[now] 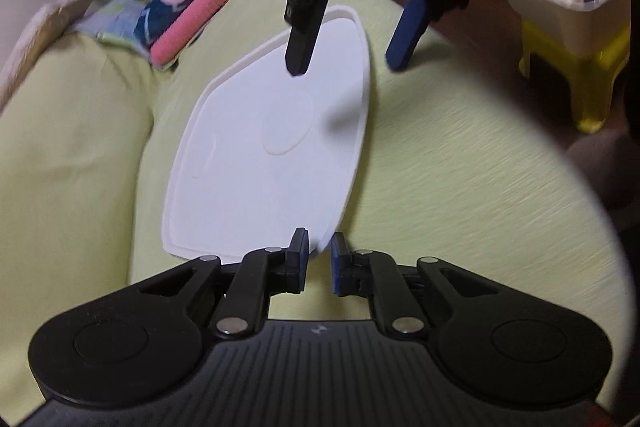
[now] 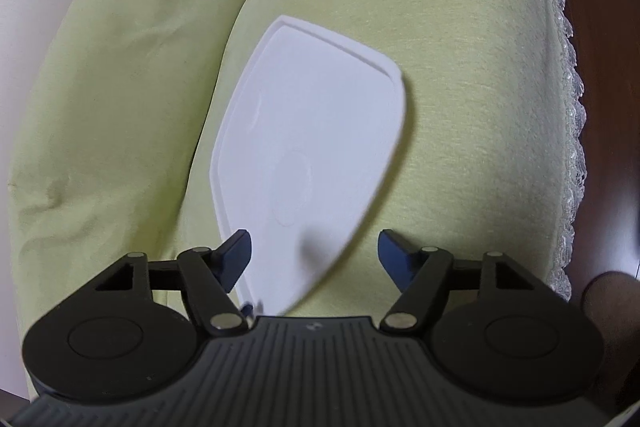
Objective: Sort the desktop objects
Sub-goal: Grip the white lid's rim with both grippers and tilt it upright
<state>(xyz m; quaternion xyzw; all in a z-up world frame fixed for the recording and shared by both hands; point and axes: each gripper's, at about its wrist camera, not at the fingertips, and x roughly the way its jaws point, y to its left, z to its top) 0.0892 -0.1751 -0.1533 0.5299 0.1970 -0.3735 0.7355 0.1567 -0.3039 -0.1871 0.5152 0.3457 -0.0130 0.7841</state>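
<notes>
Lid [image 1: 272, 147] first: I'd slide my left hand-held gripper [image 1: 319, 263], nearly clenched but empty, onto its near edge, while my right hand-held gripper [image 2: 314, 259] hangs spread above.

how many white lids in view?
1. The white lid lies flat on the green cloth, its near corner between the left gripper fingers. Others may be out of frame.
</notes>
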